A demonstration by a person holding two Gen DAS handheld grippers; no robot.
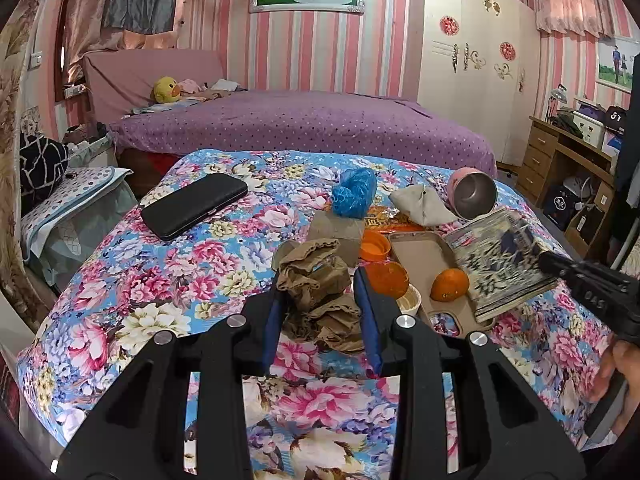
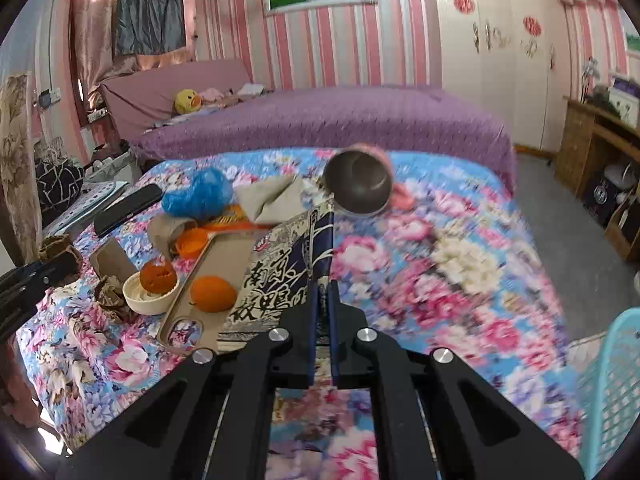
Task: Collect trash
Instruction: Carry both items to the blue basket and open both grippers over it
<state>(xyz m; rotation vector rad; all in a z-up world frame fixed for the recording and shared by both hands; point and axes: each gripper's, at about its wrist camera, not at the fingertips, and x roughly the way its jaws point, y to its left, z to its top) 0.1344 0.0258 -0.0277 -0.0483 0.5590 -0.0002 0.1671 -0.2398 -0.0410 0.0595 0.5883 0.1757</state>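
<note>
Floral blue-pink bedspread — brown crumpled paper, orange fruit

Between the fingers of the left gripper sits the crumpled paper, with the cardboard piece just beyond it and the plastic bag farther ahead, while the wallet lies well off to its left on the floral cloth. To that gripper's right the small bowl holds a peel and touches the tray, on which the orange lies. The right gripper meets the near edge of the printed box, with the tray to its left and the tipped cup ahead.
</note>
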